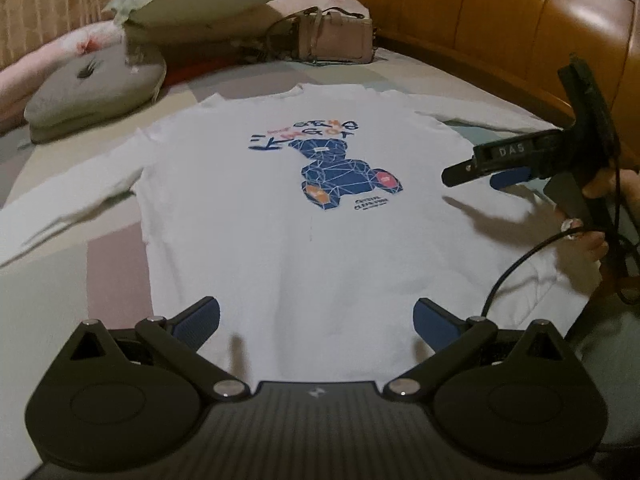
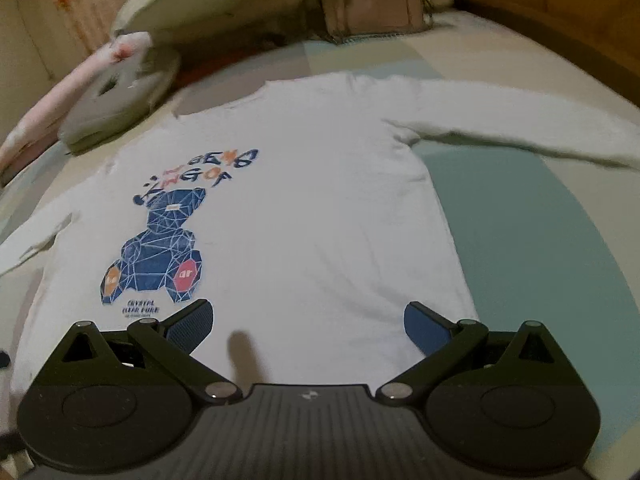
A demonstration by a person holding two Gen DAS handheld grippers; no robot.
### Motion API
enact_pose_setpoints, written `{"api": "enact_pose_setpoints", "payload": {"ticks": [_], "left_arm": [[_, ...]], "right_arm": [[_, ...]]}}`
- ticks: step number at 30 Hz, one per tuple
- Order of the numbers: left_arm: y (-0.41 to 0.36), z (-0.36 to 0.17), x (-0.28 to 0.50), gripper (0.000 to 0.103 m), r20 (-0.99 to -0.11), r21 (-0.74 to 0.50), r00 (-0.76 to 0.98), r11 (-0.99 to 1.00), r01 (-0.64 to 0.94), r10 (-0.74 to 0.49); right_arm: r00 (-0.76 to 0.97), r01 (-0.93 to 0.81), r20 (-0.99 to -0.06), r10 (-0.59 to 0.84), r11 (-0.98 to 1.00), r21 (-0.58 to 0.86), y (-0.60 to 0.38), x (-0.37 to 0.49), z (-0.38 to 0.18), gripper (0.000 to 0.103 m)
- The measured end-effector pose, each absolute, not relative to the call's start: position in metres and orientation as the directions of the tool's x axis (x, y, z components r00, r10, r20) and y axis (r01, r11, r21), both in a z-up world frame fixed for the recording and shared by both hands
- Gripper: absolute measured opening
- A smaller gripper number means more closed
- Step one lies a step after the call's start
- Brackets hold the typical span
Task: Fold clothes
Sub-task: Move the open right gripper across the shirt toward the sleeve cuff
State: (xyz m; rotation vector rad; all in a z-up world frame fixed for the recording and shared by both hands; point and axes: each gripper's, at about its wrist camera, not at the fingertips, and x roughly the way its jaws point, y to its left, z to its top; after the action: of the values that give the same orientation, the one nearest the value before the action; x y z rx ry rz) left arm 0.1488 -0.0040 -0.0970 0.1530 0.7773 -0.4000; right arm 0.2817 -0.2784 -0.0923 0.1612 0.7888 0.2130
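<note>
A white long-sleeved shirt [image 1: 280,208] with a blue bear print [image 1: 340,172] lies flat, front up, on the bed, both sleeves spread out sideways. My left gripper [image 1: 316,320] hangs open above the shirt's hem with nothing between its blue pads. In the left wrist view the right gripper [image 1: 476,174] comes in from the right, held by a hand [image 1: 600,216], hovering over the shirt's right side. From its own camera the right gripper [image 2: 308,322] stands open above the lower part of the shirt [image 2: 312,200], the bear print [image 2: 160,248] to its left.
Pillows [image 1: 100,88] and a pink blanket [image 1: 24,72] pile at the far left. A beige bag [image 1: 336,36] sits beyond the collar. A wooden headboard [image 1: 520,24] runs along the right. The bedsheet [image 2: 540,240] is bare to the right of the shirt.
</note>
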Motion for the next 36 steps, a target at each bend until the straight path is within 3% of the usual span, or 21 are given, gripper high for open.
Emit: {"api": "enact_pose_setpoints", "payload": {"ticks": [11,17,24,28,33,36], "left_arm": [[-0.008,-0.082,0.162,0.102,-0.678,0.068,0.704,0.936,0.346,-0.211],[-0.009,-0.085,0.164,0.102,-0.698,0.081,0.692,0.941,0.329,-0.182],[-0.015,-0.085,0.170,0.102,-0.692,0.096,0.700,0.938,0.333,-0.177],[-0.019,-0.086,0.172,0.102,-0.688,0.105,0.704,0.936,0.335,-0.175],[-0.021,-0.088,0.167,0.102,-0.702,0.121,0.694,0.933,0.340,-0.162],[-0.021,-0.086,0.162,0.102,-0.702,0.120,0.692,0.930,0.348,-0.168]], "right_arm": [[0.739,-0.252,-0.620,0.265,0.961,0.111,-0.268,0.332,-0.079,0.103],[0.678,-0.213,-0.692,0.250,0.967,0.141,-0.268,0.390,-0.117,0.103],[0.698,-0.228,-0.672,0.248,0.966,0.120,-0.288,0.344,-0.108,0.103],[0.669,-0.300,-0.652,0.356,0.932,0.202,-0.284,0.312,-0.096,0.103],[0.596,-0.311,-0.716,0.364,0.926,0.212,-0.277,0.282,-0.115,0.103],[0.608,-0.303,-0.705,0.367,0.927,0.221,-0.296,0.264,-0.112,0.103]]}}
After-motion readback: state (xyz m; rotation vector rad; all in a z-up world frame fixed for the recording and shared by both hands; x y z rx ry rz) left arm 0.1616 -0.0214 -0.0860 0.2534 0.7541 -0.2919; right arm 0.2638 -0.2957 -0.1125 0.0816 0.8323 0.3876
